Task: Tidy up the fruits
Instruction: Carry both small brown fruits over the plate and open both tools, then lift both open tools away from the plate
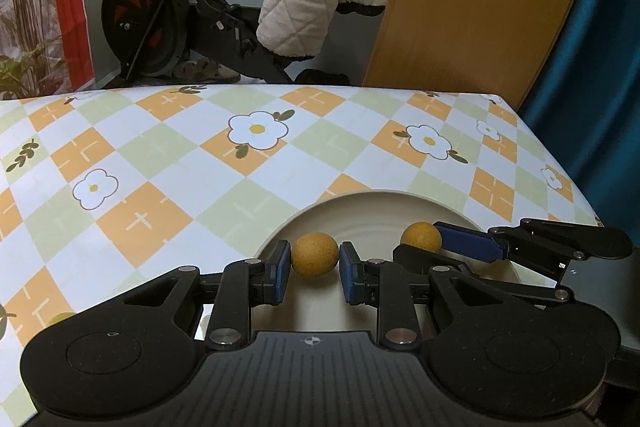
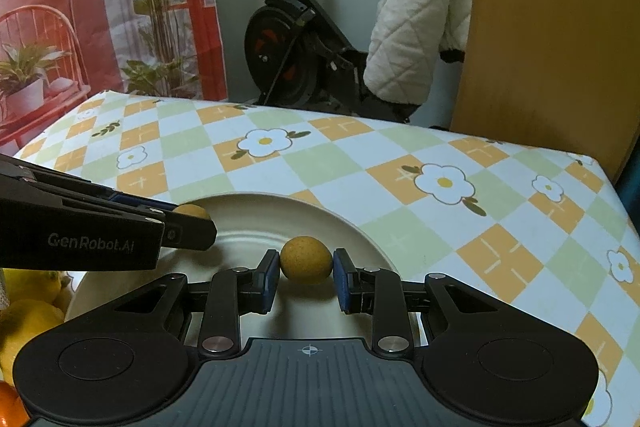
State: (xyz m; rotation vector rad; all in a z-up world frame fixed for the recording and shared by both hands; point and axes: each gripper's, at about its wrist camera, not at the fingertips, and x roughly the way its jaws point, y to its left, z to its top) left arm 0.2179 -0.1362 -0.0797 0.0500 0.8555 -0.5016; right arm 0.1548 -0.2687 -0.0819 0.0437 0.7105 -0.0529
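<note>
Left tool [image 1: 315,259] grips fruit [image 1: 314,253]; plate [image 1: 372,201] beneath

Bare checked tablecloth [image 1: 168,155] beyond plate [image 1: 372,203], lemons [image 2: 28,319] crowding plate's left edge, grippers close together

Surface [image 2: 360,163] wore checked cloth [image 1: 168,163], orange, green, white, with daisy print. Pale round plate [image 2: 352,227] sat on it near front edge; yellow fruits [image 2: 28,319] lay beside plate.

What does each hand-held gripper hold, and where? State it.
Left hand-held gripper: a small round tan fruit, pinched across its middle over the plate. Right hand-held gripper: another tan fruit, gripped the same way.
</note>
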